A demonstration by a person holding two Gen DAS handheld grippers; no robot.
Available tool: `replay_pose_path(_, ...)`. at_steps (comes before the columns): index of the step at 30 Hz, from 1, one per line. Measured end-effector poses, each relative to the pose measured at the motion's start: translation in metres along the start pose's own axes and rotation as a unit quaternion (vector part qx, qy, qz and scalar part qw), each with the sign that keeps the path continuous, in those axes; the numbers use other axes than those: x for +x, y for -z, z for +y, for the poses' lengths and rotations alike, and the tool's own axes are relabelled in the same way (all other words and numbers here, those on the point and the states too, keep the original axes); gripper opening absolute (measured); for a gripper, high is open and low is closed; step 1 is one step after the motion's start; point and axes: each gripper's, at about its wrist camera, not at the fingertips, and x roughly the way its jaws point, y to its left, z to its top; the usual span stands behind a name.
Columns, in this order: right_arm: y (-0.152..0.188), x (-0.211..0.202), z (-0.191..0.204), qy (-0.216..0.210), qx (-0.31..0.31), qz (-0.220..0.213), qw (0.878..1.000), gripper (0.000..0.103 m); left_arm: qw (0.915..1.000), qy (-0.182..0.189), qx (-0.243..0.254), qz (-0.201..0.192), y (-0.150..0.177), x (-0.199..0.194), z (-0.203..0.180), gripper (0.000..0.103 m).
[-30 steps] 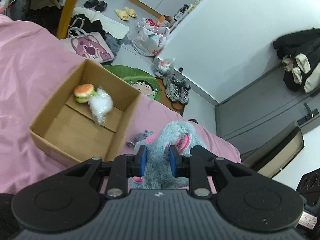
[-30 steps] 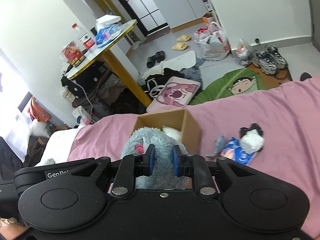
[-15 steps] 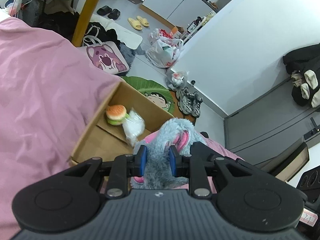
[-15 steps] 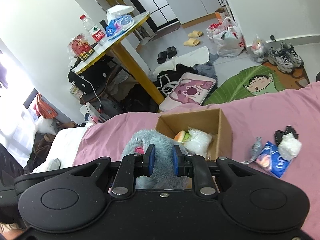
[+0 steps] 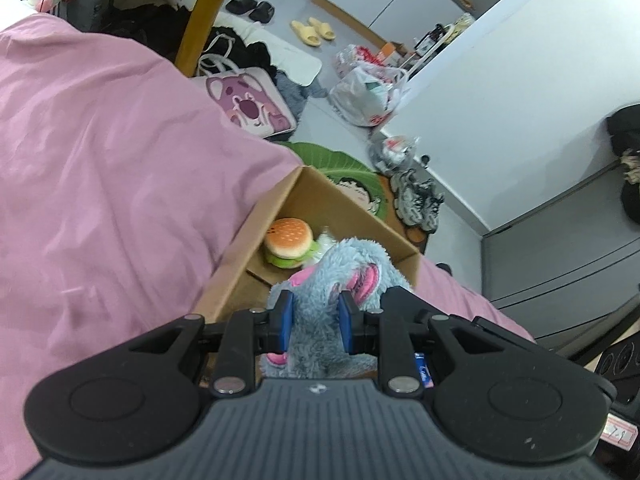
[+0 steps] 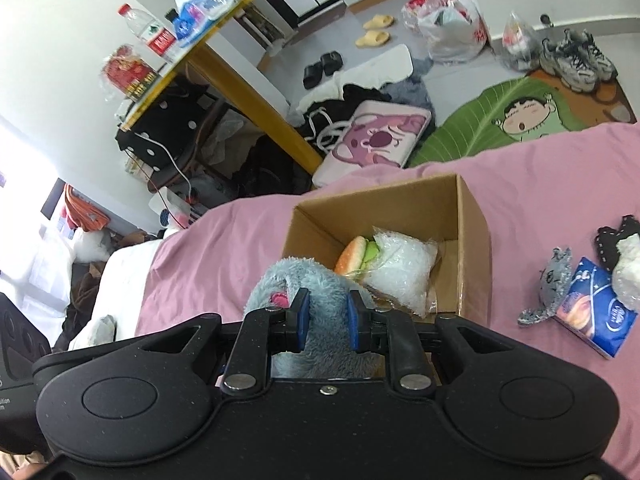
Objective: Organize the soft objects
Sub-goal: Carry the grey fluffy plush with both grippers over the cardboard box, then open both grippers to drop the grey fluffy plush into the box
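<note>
- A grey-blue plush toy point(image 5: 344, 268) with pink-lined ears is pinched from two sides by the two tongs and is held over the near edge of an open cardboard box point(image 5: 280, 204).
- The left gripper point(image 5: 316, 322) is closed to a narrow gap on the fur; its blue pads point(image 5: 285, 320) are pressed into the plush on both sides.
- The right gripper point(image 6: 327, 318) is likewise closed to a narrow gap on the same toy point(image 6: 304, 280), with fur bulging between and above its blue pads point(image 6: 301, 318).
- The box point(image 6: 472, 216) is set on a pink bedsheet point(image 6: 540, 176), near the edge of the bed.
- Inside the box a plush burger point(image 6: 354, 256) is seen against the far wall, touching a clear bag of white filling point(image 6: 404, 268) just beside it.
- In the left wrist view the burger point(image 5: 289, 242) is visible just beyond the held toy; the bag is mostly hidden behind the plush.
- On the sheet to the right of the box, apart from it, a small grey knitted toy point(image 6: 554, 280), a blue tissue pack point(image 6: 596, 312), a white soft item point(image 6: 628, 272) and a black item point(image 6: 612, 240) are lying close together.
</note>
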Motion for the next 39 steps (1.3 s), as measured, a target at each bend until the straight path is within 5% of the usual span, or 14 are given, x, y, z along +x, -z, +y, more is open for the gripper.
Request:
replay_pose_path(12,0.001,0.027,-0.007,-0.011,-0.006,0.03,0.999,0.033,0.9984,-0.047,-0.003,0.032,-0.023,0.037,0.008,0.024)
replay_pose_path(27,0.01,-0.024,0.003,-0.018,-0.043,-0.023,0.999,0.057,0.9983,-0.05,0.026,0.015,-0.017,0.014,-0.011,0.029)
replay_pose_path(39,0.019,-0.082,0.007,-0.015,-0.085,-0.071,0.994,0.084,0.9955,-0.073,0.051,-0.032,0.003,-0.038,-0.036,0.061)
